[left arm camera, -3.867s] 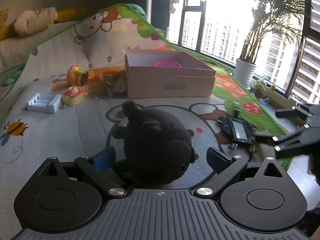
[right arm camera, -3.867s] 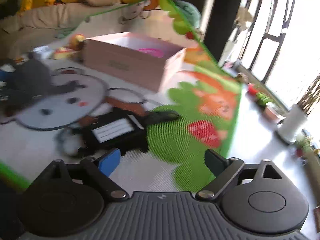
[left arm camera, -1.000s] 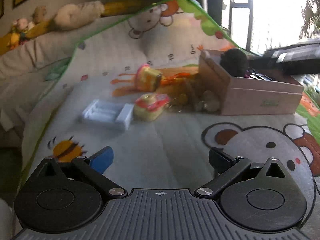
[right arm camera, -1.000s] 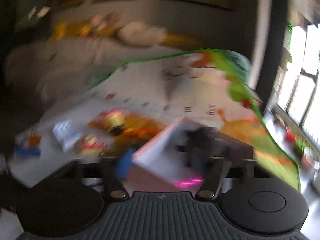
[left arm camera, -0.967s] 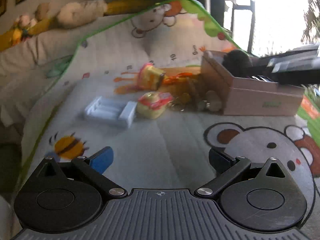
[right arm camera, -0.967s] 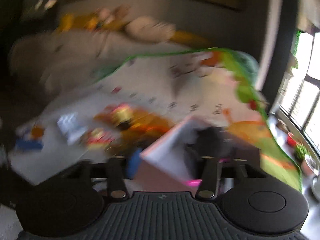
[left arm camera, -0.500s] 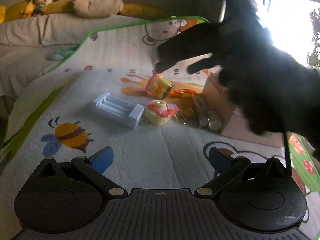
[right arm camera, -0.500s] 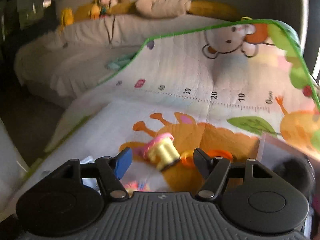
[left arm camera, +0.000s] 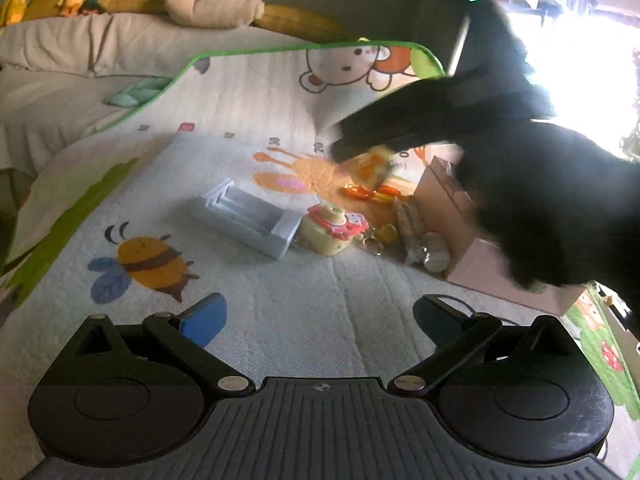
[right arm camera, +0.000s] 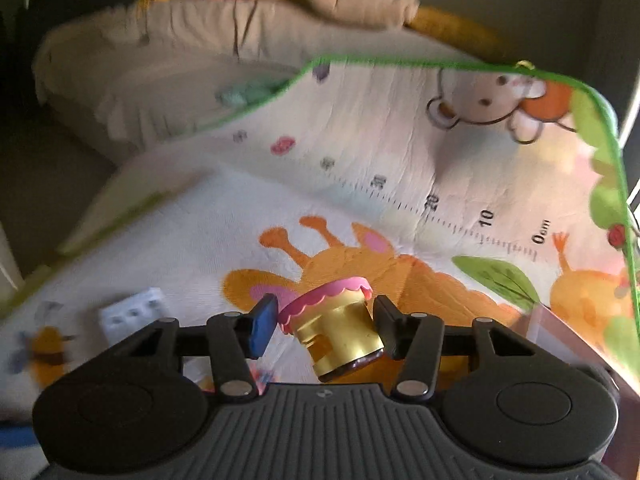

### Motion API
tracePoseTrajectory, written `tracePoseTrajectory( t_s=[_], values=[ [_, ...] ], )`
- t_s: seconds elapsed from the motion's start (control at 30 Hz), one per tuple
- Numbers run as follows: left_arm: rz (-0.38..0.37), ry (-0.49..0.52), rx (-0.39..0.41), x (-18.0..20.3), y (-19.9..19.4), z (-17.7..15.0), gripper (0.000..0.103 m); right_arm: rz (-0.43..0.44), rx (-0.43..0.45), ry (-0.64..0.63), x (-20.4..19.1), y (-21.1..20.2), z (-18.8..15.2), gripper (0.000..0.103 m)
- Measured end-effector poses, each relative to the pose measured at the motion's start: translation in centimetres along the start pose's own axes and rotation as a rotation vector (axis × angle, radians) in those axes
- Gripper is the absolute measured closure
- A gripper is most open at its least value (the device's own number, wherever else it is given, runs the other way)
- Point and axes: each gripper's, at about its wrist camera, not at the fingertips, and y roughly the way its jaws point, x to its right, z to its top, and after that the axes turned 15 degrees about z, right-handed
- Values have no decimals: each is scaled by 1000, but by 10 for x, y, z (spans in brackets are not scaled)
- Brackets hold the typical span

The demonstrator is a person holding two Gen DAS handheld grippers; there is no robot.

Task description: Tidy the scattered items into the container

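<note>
Jaws first: left gripper (left arm camera: 318, 320) spread wide with nothing between, hovering over bare play mat (left arm camera: 280, 300). Same view: right gripper, a dark blurred shape, has swung in from the box side and now reaches over the yellow toy cup (left arm camera: 374, 164) on the mat's giraffe print; a second ago it was still over the pink cardboard box (left arm camera: 460, 216). Left on the mat: white plastic tray (left arm camera: 248, 216), yellow toy camera (left arm camera: 332, 230), orange clutter and small pieces against the box wall. Box contents hidden behind the right gripper.

Right wrist view: right gripper (right arm camera: 324, 326) jaws closing around the toy cup (right arm camera: 336, 332), which has a pink scalloped rim and gold body and lies tilted between the pads. Right pad looks touching or nearly so; a small gap shows at the blue left pad, so no firm pinch yet. Half a second ago the cup was ahead of the fingers; now it's inside them. Box corner (right arm camera: 560, 328) sits just right.

Read: right hand has moved from drop-off to next pick. Finish the squeeze, lift, carry right into the box. Risk: tilted cup could rotate out.
</note>
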Motion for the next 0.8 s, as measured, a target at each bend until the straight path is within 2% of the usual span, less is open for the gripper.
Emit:
tracePoseTrajectory(
  t_s=[0.13, 0.23, 0.33, 0.43, 0.47, 0.5, 0.57, 0.67, 0.7, 0.8],
  values=[
    [4, 4, -3, 2, 0, 0, 0, 89, 86, 58, 2, -88, -41, 51],
    [6, 4, -8, 2, 0, 0, 0, 103, 117, 124, 5, -135, -92, 51],
    [12, 20, -4, 6, -1, -1, 0, 89, 140, 230, 8, -164, -149, 51],
    [22, 43, 2, 10, -2, -2, 0, 48, 193, 324, 8, -181, -193, 53],
    [26, 48, 5, 11, -2, -2, 0, 44, 213, 359, 9, -185, -206, 63],
    [30, 53, 8, 12, -3, -2, 0, 48, 241, 380, 9, -188, -217, 63],
    [37, 61, 11, 13, -3, -2, 0, 52, 281, 376, 6, -197, -232, 63],
    [56, 76, 5, 15, -2, -2, 0, 39, 281, 330, -3, -204, -243, 63],
    [65, 81, 4, 17, -2, -3, 0, 33, 273, 316, -5, -206, -246, 62],
    [82, 99, 3, 20, -2, -3, 0, -31, 244, 300, -8, -211, -254, 43]
  ],
)
